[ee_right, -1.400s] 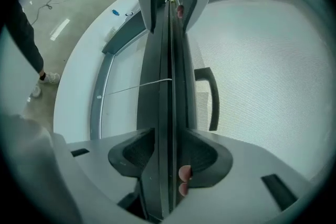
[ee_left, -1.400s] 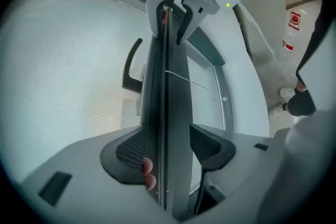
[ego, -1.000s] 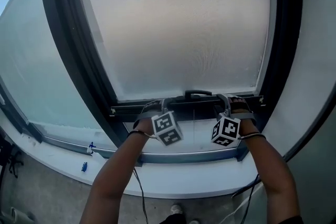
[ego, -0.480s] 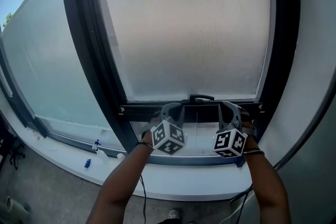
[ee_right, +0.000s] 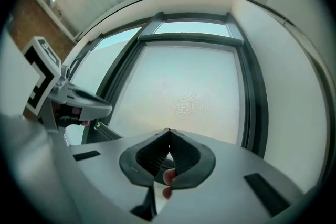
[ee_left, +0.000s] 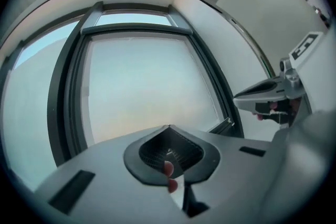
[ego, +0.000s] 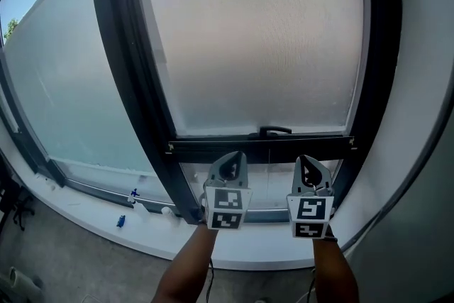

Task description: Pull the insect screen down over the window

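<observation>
Two blue bits [ego: 121,221], perhaps clips, sit on the sill [ego: 78,213]. We hold left tool [ego: 239,155] and right tool [ego: 302,159] clenched, empty, level below the insect screen [ego: 255,39], which covers most of the window [ego: 135,96].

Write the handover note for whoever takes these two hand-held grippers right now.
Left hand-held gripper: shut, empty, held below the bottom bar and clear of it.
Right hand-held gripper: shut, empty, level with the left one.
Insect screen: covers the pane down to its bottom bar; the handle sits mid-bar.
Done: screen is drawn most of the way down.
Left: a strip of glass shows between the bar and the lower frame. Check whether the bar should go lower; if so, grip it and pull on.
</observation>
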{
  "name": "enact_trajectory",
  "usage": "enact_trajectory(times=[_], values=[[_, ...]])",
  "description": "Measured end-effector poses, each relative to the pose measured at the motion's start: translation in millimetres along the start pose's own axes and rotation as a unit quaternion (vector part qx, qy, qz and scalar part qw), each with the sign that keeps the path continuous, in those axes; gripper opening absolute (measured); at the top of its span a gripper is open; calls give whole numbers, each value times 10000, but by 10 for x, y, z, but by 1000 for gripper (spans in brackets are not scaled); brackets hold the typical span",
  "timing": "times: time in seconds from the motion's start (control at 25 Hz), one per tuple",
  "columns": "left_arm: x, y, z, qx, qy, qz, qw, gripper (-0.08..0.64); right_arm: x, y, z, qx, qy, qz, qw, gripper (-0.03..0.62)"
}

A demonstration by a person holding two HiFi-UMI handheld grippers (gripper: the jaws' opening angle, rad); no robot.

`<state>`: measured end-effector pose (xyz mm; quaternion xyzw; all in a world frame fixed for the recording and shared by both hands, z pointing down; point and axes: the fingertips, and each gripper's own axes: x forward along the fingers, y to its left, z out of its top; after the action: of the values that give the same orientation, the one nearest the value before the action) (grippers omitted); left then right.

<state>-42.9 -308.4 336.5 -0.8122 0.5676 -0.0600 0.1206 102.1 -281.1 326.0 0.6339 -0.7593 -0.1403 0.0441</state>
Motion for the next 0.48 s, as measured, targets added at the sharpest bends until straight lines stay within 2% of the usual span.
enact_trajectory(times=[0.12, 0.24, 0.32, 0.48], values=[[-235, 89, -122, -752, 55, 48, 9971, 3, -193, 47, 30, 416, 7, -128, 9991, 5], [-519, 161, -227, -1292, 1, 68, 9916, 3, -403, 97, -32, 537, 120, -237, 9982, 5], [-694, 187, -268, -1424, 1, 93, 9898, 3, -542, 141, -68, 573, 202, -290, 9977, 5], [-1008, 131, -307, -1389, 17, 49, 9903, 3, -825, 297, -101, 573, 286, -289, 9975, 5]])
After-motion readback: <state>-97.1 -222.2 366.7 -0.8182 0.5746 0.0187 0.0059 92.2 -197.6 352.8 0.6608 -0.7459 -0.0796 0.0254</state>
